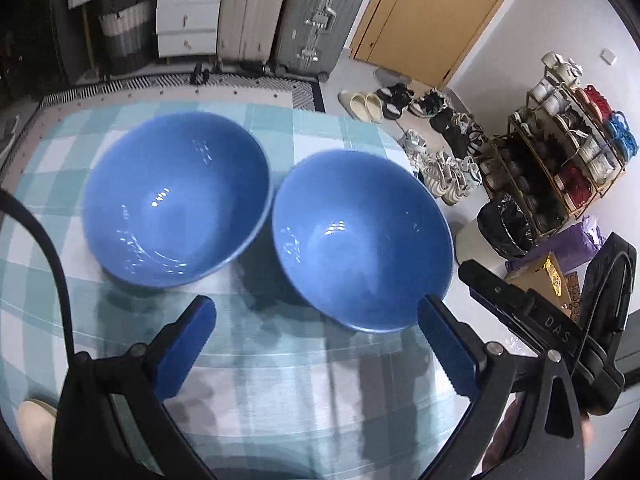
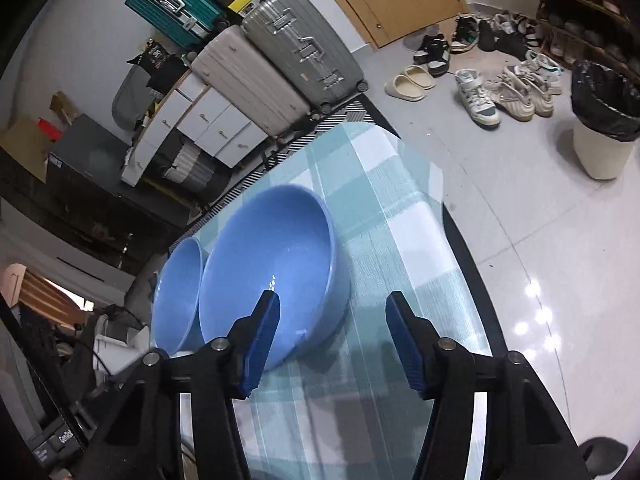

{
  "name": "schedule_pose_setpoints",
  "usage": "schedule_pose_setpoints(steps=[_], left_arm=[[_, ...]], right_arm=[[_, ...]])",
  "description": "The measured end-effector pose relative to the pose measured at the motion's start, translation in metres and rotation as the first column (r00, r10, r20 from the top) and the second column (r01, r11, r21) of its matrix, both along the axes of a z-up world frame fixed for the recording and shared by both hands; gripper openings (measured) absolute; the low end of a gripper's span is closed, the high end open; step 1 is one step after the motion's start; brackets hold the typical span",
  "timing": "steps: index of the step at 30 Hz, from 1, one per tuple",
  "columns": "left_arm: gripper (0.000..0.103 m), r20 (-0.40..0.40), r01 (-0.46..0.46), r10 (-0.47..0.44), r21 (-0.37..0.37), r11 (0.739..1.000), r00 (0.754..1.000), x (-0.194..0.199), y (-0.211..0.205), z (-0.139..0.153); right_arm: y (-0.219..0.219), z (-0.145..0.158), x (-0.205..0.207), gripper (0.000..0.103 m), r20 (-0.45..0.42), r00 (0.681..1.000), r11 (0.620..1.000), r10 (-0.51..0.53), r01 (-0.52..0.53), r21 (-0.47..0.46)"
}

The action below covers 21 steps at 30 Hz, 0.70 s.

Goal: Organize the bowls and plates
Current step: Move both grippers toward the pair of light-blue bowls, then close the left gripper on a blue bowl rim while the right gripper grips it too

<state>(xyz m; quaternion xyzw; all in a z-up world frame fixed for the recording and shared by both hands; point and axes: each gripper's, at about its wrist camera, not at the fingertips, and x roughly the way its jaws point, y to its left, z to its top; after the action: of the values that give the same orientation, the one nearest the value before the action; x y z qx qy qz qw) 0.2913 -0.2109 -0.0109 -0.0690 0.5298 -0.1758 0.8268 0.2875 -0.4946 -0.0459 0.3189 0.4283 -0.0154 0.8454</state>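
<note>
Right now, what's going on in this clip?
A person with a handheld gripper in each hand is at a checked tablecloth where two blue bowls sit side by side, not stacked. The left gripper is open over the cloth, near the right bowl. The right gripper is open beside that bowl. The left bowl is untouched.

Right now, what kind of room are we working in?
Probably a home entryway or living area, not a kitchen: suitcases stand against the wall, a shoe rack and loose shoes sit near a wooden door, and the bowls rest on a checked tablecloth.
</note>
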Motion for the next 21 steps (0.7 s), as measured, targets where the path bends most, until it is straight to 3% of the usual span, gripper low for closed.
schedule_pose_setpoints(steps=[4,15,16,20,21], left_arm=[[0.101,-0.061,0.018,-0.021,-0.052,0.998,0.998,0.011,-0.008,-0.012],[0.1,-0.101,0.011,-0.019,-0.082,0.997,0.995,0.029,-0.014,-0.029],[0.099,-0.112,0.016,-0.029,-0.113,0.993,0.993,0.03,-0.015,-0.032],[0.095,-0.12,0.016,-0.03,-0.117,0.993,0.992,0.034,-0.018,-0.037],[0.089,-0.122,0.013,-0.027,-0.114,0.993,0.992,0.036,-0.018,-0.038]], right_arm=[[-0.004,-0.01,0.016,0.057,-0.037,0.999,1.0,0.002,-0.002,0.001],[-0.004,-0.032,0.042,0.05,-0.076,0.996,0.998,0.054,-0.052,0.032],[-0.002,-0.034,0.044,0.049,-0.08,0.995,0.998,0.058,-0.056,0.028],[0.003,-0.041,0.054,0.04,-0.11,0.992,0.998,0.064,-0.06,0.034],[0.003,-0.043,0.056,0.039,-0.117,0.991,0.997,0.064,-0.06,0.037]])
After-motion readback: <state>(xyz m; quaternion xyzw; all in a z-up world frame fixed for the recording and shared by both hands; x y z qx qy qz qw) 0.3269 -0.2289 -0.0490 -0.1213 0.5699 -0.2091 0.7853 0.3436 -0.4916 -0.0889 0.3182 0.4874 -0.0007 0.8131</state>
